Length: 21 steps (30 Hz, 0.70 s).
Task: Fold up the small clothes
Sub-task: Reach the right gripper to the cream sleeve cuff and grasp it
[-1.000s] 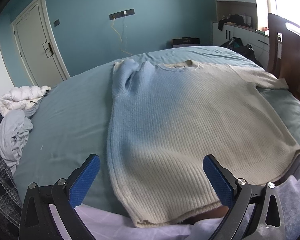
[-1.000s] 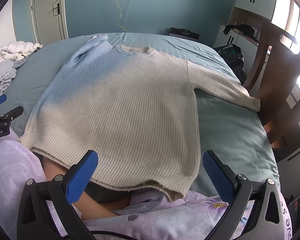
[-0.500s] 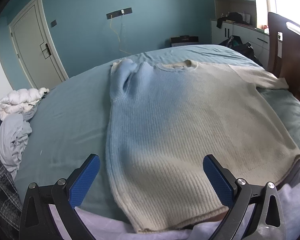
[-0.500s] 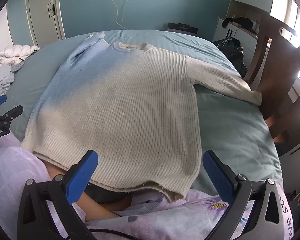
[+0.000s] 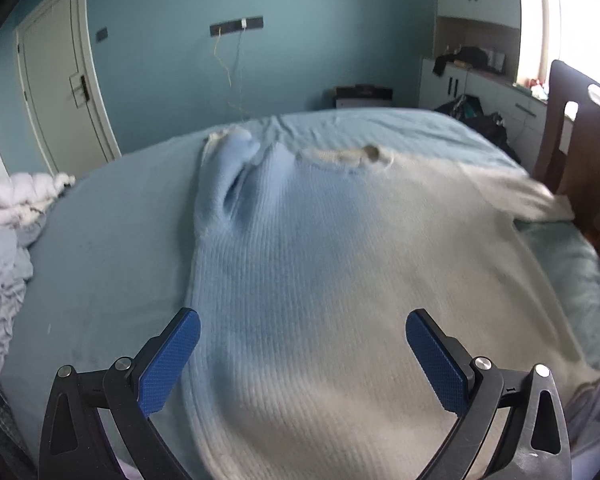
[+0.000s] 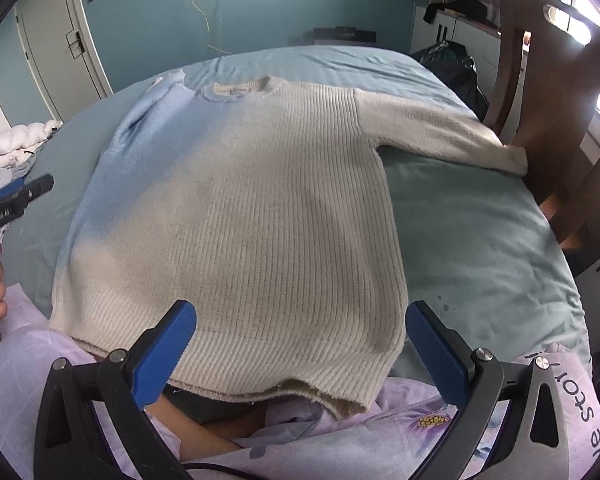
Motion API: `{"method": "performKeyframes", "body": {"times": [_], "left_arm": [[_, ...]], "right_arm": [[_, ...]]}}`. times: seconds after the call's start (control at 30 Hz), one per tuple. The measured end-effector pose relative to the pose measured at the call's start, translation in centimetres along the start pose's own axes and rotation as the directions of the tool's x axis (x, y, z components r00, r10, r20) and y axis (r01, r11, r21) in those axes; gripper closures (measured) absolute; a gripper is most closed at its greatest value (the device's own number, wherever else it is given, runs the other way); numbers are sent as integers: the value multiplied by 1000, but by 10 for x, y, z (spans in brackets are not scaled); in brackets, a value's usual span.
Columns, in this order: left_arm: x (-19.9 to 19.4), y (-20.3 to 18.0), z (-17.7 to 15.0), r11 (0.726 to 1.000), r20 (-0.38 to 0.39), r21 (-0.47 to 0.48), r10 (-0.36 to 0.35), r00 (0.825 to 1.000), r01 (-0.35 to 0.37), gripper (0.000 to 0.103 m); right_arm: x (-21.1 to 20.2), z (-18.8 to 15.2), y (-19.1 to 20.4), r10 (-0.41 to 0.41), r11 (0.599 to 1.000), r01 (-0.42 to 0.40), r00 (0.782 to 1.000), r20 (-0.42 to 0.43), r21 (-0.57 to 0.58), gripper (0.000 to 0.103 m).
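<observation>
A ribbed knit sweater, blue on its left side fading to cream, lies flat on the teal bed, collar far, hem near. Its left sleeve is folded in over the body; its right sleeve lies stretched out to the right. In the left wrist view the sweater fills the middle. My left gripper is open and empty above the sweater's lower left part. My right gripper is open and empty above the hem. The left gripper also shows at the left edge of the right wrist view.
A pile of white and grey clothes lies on the bed's left. A wooden chair stands at the right, touching the sleeve end. A door and teal wall are behind. The person's lap in purple fabric is under the hem.
The left gripper has moved forward over the sweater, so the hem has dropped out of its view. The right gripper has moved slightly closer. Both stayed open.
</observation>
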<state>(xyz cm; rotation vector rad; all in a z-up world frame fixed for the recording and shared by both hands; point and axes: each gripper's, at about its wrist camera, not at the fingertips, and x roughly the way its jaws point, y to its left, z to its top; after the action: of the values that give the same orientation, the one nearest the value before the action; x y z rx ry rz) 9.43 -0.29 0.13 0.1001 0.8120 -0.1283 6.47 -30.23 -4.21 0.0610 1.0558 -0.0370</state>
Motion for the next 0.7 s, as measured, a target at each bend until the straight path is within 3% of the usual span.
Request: {"method": "performKeyframes", "body": {"times": [0.23,0.4,0.47,0.6,0.7], "left_arm": [[23,23,-9,998,-74,-61,-12,997,8,0],[32,27,-11,999,-79,-45,4,997,-7,0],[36,27,-12,999,-90,-36,6,996,-9,0],[45,24,-15,1000,-111,-28,3,994,-6,0],[50,19,-16,1000,-109,-8,21,994,-22,0]], "right_arm": [[14,18,4,-31,999,32,999,-15,15,1],[14,44,-33,57,988,-56,998,-1,146,1],[12,57,-54,42,976,-45,999,17,215,1],[12,83,-141,-69,901,38,996,56,432,1],[30,92,-216,-60,814,21,997,48,580,1]]}}
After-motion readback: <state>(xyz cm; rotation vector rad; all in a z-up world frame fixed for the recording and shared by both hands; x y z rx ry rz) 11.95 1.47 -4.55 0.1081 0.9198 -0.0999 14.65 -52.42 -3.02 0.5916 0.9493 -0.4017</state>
